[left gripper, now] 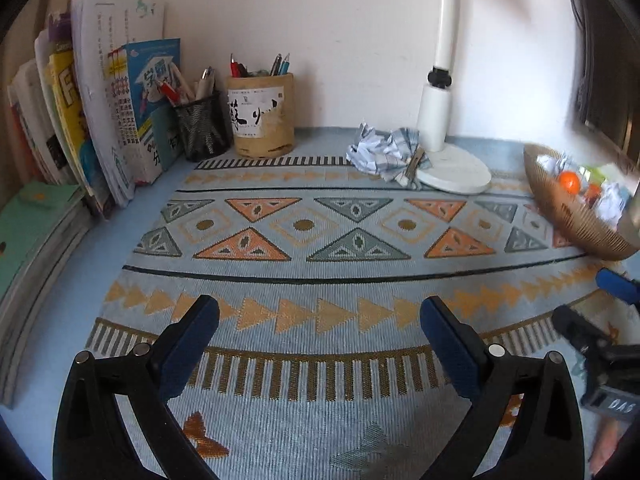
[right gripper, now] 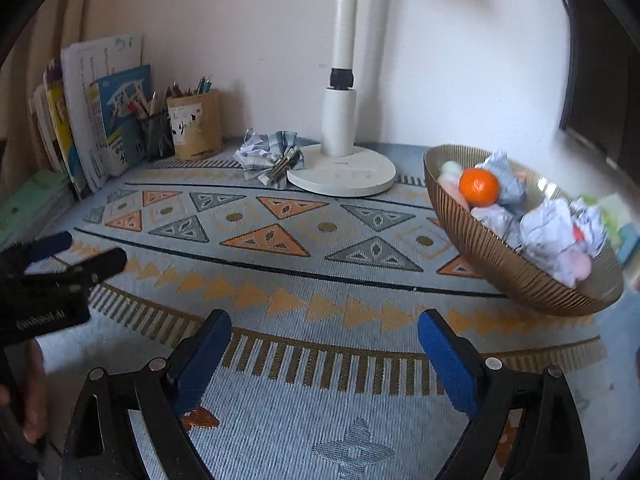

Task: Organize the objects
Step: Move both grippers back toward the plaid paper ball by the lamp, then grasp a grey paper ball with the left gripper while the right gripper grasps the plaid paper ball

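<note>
Crumpled paper [right gripper: 250, 148] and a checked blue-grey cloth [right gripper: 280, 154] with a metal clip [right gripper: 282, 166] lying on it sit bunched together right against the left edge of the white lamp base [right gripper: 340, 176], toward the wall. To the right of that lamp base stands a ribbed, golden-brown bowl [right gripper: 500, 264], shallow and oval, tipped a little so its inside faces the right wrist camera; it holds a smooth orange fruit [right gripper: 479, 187], several wads of white crumpled paper [right gripper: 548, 232] and some pale pink and green pieces too blurred to name. The right gripper [right gripper: 324, 356] hangs low in front of the lamp base, angled down at the woven mat [right gripper: 280, 272], its blue-padded jaws spread wide with nothing between them, only mat showing in the gap. The left gripper [left gripper: 320, 344] is posed the same way further left of the lamp, pointing down at the mat, jaws parted wide and empty; in the right wrist view its black body shows at the left edge with a hand [right gripper: 32, 396] wrapped round the handle. The mat is flat, coarse-woven, light blue with orange and grey triangles, diamonds and a comb-like brown border. Well left of the lamp base, along the wall, stand a tan cylindrical pen holder [left gripper: 262, 116] with a paper label, a black wire-mesh pen cup [left gripper: 198, 126] just beside it, and a leaning row of books and papers [left gripper: 112, 100].
</note>
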Available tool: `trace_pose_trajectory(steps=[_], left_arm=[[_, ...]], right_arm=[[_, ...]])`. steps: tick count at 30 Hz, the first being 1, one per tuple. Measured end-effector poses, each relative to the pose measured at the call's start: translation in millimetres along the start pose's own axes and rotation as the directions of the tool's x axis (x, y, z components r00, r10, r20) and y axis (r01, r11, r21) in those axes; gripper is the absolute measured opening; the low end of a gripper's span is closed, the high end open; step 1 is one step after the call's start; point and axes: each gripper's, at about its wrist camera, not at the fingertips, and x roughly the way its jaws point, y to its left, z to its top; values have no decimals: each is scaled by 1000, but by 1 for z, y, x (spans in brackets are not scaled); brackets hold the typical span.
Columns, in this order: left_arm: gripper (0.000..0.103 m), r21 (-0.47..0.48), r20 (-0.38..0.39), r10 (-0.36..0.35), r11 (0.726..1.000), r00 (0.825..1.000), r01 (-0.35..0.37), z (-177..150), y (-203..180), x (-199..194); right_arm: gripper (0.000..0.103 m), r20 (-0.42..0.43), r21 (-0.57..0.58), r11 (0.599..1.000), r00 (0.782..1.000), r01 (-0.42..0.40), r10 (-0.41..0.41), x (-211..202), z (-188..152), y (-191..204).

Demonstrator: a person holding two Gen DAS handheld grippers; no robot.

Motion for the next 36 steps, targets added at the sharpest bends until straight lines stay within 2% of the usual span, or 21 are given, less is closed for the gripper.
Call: trace_pose_trajectory(steps=[3, 9, 13, 20, 23, 26, 28, 30, 32, 34, 36], left_arm=[[101, -25, 7, -12, 1000, 1000, 13, 1, 4, -2], [101, -5, 11, -22, 1000, 1000, 22, 0, 0, -3], [101, -7, 6, -26, 1000, 1000, 26, 0, 0, -3], [101, -6, -15, 18, 1000, 1000, -18, 1, 1, 1], [101, -9, -91, -39, 999, 995, 38, 13, 5, 13], [101, -23, -73, -105, 994, 992, 104, 49, 11, 20], [101, -24, -104, -182, 983, 978, 180, 81, 8, 38], [101, -16, -106, -227, 974, 968, 227, 106, 1, 60], [101, -30, -108, -252, 968, 962, 250, 127, -4, 92], [101, -59, -116, -315, 949, 942, 310, 140, -6, 120], [101, -59, -140, -351, 936, 926, 346, 148, -8, 146]], right_arm=[[94, 2, 7, 1000, 1000, 4, -4, 0, -1, -2], [94, -4, 50, 999, 1000, 16, -16, 2, -1, -8], [99, -25, 52, 999, 1000, 11, -10, 6, 0, -10], [99, -76, 67, 998, 997, 6, -1, 13, 0, -13], [99, -135, 53, 998, 990, -36, 43, 20, 6, -10], [99, -121, 36, 995, 988, -89, 92, 20, 41, -8], [99, -103, 27, 993, 987, -118, 120, 26, 73, -7], [97, -100, 30, 986, 981, -162, 165, 42, 100, -5], [74, -74, 35, 978, 975, -205, 207, 65, 121, -5], [66, -96, 62, 969, 964, -241, 246, 99, 135, -7], [66, -113, 94, 959, 954, -267, 277, 126, 140, -10]])
